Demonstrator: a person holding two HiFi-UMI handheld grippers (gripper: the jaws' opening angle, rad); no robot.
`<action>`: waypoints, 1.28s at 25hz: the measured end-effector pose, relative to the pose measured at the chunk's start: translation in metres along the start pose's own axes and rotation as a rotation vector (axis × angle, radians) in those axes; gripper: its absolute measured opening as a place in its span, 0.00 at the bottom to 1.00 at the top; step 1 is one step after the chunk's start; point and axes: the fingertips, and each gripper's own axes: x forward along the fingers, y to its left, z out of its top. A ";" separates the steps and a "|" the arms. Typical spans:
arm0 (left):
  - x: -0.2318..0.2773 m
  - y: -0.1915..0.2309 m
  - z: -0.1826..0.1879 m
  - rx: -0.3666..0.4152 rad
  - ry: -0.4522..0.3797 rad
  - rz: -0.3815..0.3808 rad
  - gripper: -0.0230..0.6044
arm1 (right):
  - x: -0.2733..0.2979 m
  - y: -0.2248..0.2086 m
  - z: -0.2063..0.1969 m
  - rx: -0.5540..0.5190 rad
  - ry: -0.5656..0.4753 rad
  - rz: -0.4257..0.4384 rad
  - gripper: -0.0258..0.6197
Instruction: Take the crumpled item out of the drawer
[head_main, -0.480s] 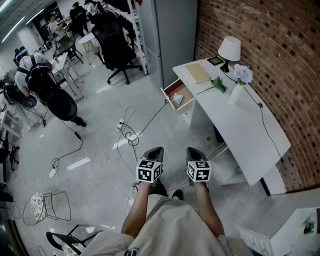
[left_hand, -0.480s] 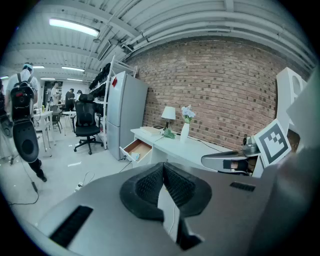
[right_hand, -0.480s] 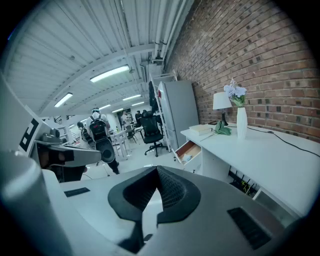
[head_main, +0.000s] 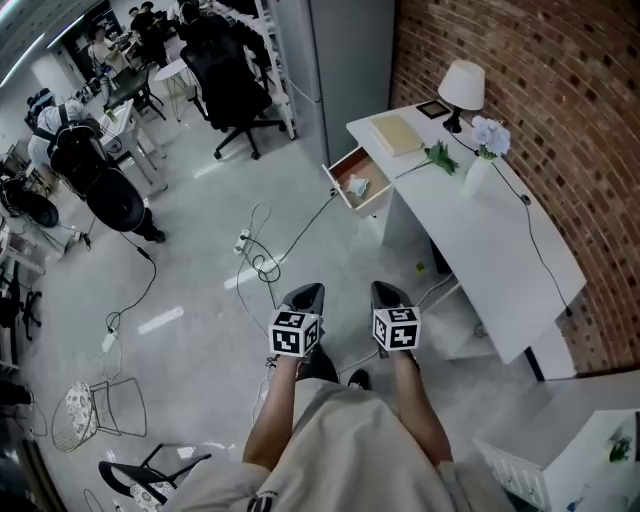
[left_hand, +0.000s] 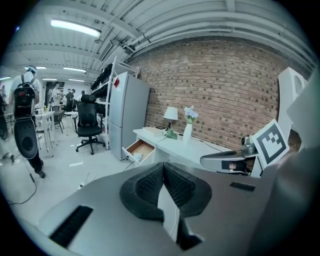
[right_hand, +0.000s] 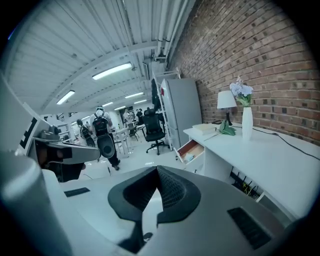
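A white desk (head_main: 490, 250) stands along the brick wall, and its wooden drawer (head_main: 361, 179) is pulled open at the far end. A small pale crumpled item (head_main: 357, 186) lies inside it, also seen as the crumpled item (left_hand: 137, 156) and the crumpled item (right_hand: 188, 157) in the two gripper views. My left gripper (head_main: 305, 295) and right gripper (head_main: 388, 293) are held side by side over the floor, well short of the drawer. The left gripper (left_hand: 162, 165) has its jaws together with nothing between them. So does the right gripper (right_hand: 156, 169).
On the desk are a lamp (head_main: 463, 88), a vase of flowers (head_main: 480, 160), a book (head_main: 397, 134) and a green sprig (head_main: 439, 158). Cables and a power strip (head_main: 243, 243) lie on the floor ahead. A grey fridge (head_main: 345, 60), office chairs (head_main: 232, 95) and people stand further off.
Both grippers sit slightly higher in the head view and the desk has shifted a little. The jaws stay shut and empty.
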 end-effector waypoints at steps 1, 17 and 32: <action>0.000 0.002 0.000 -0.006 -0.001 0.005 0.06 | 0.000 -0.002 0.000 -0.010 0.008 -0.011 0.08; 0.012 0.103 -0.012 -0.179 -0.011 0.119 0.06 | 0.065 -0.031 0.000 0.157 0.031 0.067 0.08; 0.159 0.194 0.073 -0.149 0.026 -0.001 0.06 | 0.203 -0.058 0.047 0.169 0.123 0.016 0.08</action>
